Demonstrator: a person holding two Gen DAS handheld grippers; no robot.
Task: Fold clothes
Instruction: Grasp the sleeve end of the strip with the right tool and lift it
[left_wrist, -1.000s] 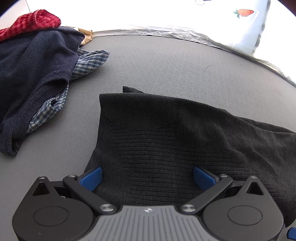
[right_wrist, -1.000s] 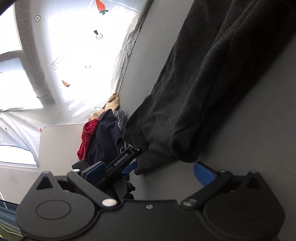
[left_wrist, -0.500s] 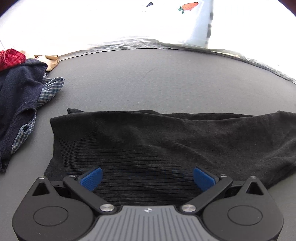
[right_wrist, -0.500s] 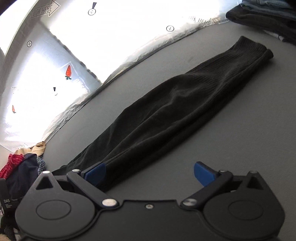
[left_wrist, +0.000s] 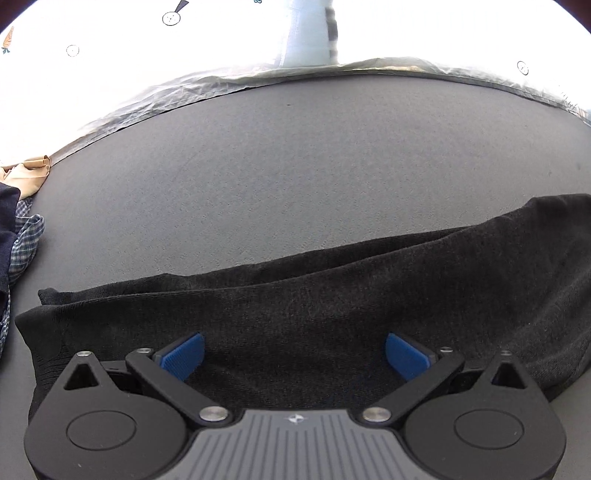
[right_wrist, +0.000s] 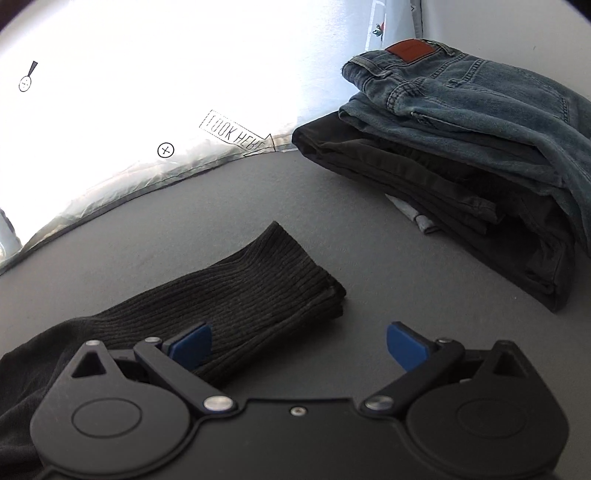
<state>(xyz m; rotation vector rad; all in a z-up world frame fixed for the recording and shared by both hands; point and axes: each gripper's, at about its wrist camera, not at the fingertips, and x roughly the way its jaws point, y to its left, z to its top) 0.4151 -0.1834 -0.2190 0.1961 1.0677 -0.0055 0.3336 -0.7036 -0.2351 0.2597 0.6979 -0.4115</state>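
Both hand-held grippers, left (left_wrist: 294, 354) and right (right_wrist: 299, 349), gape wide over the black sweater (left_wrist: 332, 306), gripping nothing.

Grey matte table surface (left_wrist: 295, 166) — carries everything; black knit sweater (left_wrist: 332, 306) lies flat along the near part, ribbed cuff (right_wrist: 280, 280) pointing toward the right side; folded stack at right — blue jeans (right_wrist: 480, 107) on top of dark folded garments (right_wrist: 424, 177); unfolded pile at far left edge, navy and checked fabric (left_wrist: 22, 243), beige piece (left_wrist: 29, 177) behind it.
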